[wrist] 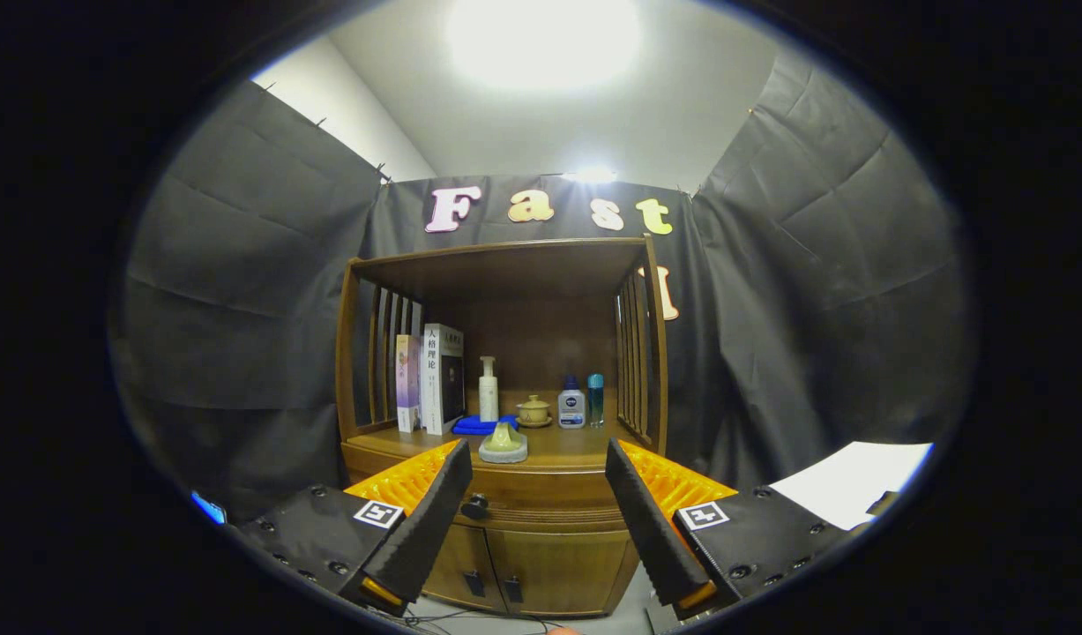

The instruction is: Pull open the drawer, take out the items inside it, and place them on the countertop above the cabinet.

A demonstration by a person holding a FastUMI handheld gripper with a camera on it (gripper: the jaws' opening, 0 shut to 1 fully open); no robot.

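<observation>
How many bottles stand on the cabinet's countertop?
3. A tall white pump bottle stands right of the books; a short white bottle and a slim teal bottle stand side by side near the right slats. The open gripper hangs before the shut drawer.

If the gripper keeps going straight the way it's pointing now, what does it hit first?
Probably the closed drawer front of the wooden cabinet. The open gripper frames it, with the drawer's dark knob just inside the left finger. Depth is unclear.
</observation>
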